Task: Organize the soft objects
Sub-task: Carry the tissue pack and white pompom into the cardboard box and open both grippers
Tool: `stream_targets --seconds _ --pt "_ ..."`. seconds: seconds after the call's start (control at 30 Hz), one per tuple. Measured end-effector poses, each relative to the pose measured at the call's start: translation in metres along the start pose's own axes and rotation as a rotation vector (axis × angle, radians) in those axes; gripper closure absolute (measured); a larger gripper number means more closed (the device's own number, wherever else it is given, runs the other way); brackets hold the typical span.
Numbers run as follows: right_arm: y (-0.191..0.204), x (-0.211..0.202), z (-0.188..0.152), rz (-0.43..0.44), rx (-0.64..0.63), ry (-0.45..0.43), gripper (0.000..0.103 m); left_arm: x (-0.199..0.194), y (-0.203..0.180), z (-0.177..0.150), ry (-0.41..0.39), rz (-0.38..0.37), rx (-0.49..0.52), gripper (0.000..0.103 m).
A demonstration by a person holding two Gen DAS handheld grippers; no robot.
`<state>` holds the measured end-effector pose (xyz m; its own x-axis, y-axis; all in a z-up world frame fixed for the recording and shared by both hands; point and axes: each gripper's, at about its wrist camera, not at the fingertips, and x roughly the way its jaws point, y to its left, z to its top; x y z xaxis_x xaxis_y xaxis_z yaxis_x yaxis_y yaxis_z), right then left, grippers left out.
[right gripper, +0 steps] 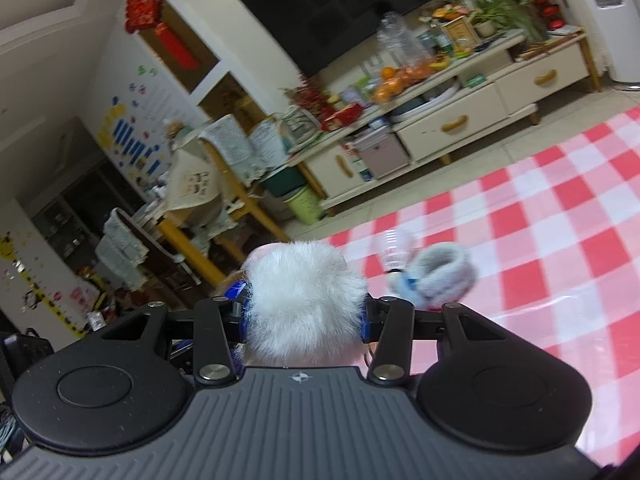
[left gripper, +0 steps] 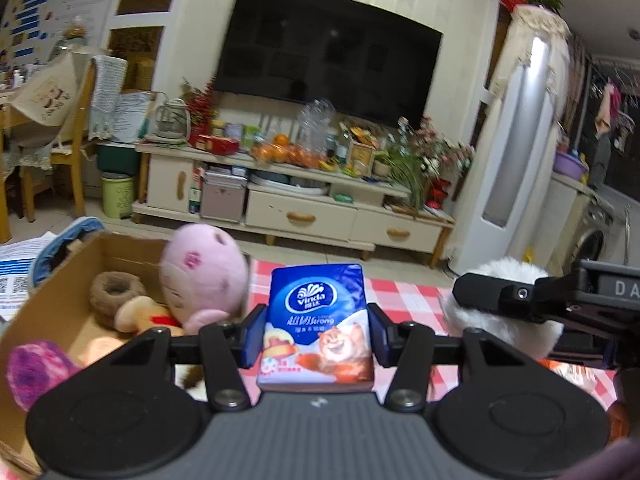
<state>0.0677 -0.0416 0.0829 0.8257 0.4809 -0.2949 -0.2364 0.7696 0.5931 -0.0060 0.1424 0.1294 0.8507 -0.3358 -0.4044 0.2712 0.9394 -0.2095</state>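
Blue tissue pack [left gripper: 318,324] stands upright, apparently lengthwise, clamped in left tool [left gripper: 316,334].

dark tv [left gripper: 328,52] above cluttered cream cabinet [left gripper: 296,208], tiled floor [right gripper: 460,176].

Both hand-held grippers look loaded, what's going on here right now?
The left hand-held gripper is shut on a blue tissue pack, held just right of the cardboard box that already holds a pink plush and other soft toys. The right hand-held gripper is shut on a white fluffy toy above the red-checked cloth. A grey plush ring lies on the cloth.
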Motion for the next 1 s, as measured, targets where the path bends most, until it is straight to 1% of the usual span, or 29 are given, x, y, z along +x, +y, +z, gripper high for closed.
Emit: stream_targets --seconds 0.2,0.3,0.5,0.67,0.77,1.0 --pt "0.033 0.027 0.001 0.073 -0.048 0.019 0.046 -0.015 0.031 0.008 -0.044 0.054 -0.059 0.052" --pt "0.046 0.039 0.0 0.113 -0.067 0.033 0.046 -0.021 0.048 0.011 -0.065 0.097 -0.086 0.052" --pt "0.068 0.077 -0.007 0.153 -0.09 0.068 0.046 -0.027 0.084 0.015 -0.092 0.182 -0.164 0.052" --pt "0.077 0.098 -0.019 0.165 -0.09 0.126 0.046 -0.023 0.109 0.019 -0.088 0.242 -0.228 0.052" --pt "0.079 0.108 -0.028 0.154 -0.091 0.155 0.046 -0.019 0.12 0.02 -0.077 0.263 -0.259 0.052" --pt "0.075 0.109 -0.039 0.11 -0.083 0.195 0.045 -0.014 0.131 0.016 -0.047 0.29 -0.284 0.052"
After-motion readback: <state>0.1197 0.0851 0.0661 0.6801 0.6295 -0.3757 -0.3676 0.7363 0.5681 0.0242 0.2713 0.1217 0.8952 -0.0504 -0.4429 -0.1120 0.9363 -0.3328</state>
